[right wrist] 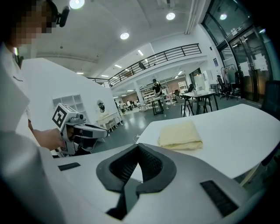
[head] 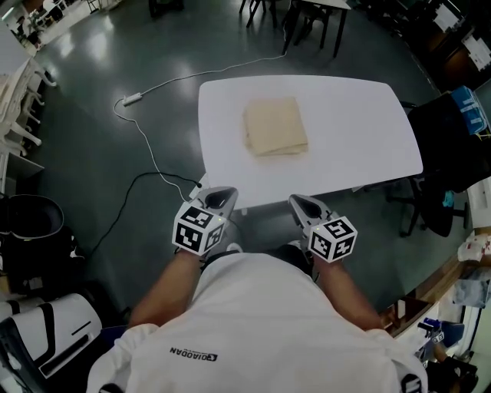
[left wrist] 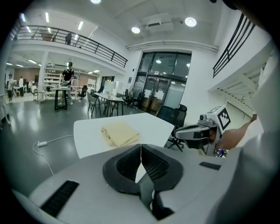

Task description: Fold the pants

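The tan pants (head: 275,127) lie folded into a small square on the white table (head: 360,146), left of its middle. Both grippers hover off the table's near edge, close to my body. My left gripper (head: 219,198) is shut with nothing between its jaws, and so is my right gripper (head: 301,202). In the left gripper view the folded pants (left wrist: 120,133) lie ahead on the table (left wrist: 87,135), beyond the shut jaws (left wrist: 141,146). In the right gripper view the pants (right wrist: 180,134) lie ahead past the shut jaws (right wrist: 138,146).
A white cable with a power block (head: 132,99) runs across the grey floor left of the table. A black office chair (head: 449,153) stands at the table's right end. A black bin (head: 32,219) and white equipment sit at the left. More tables and chairs (head: 307,19) stand behind.
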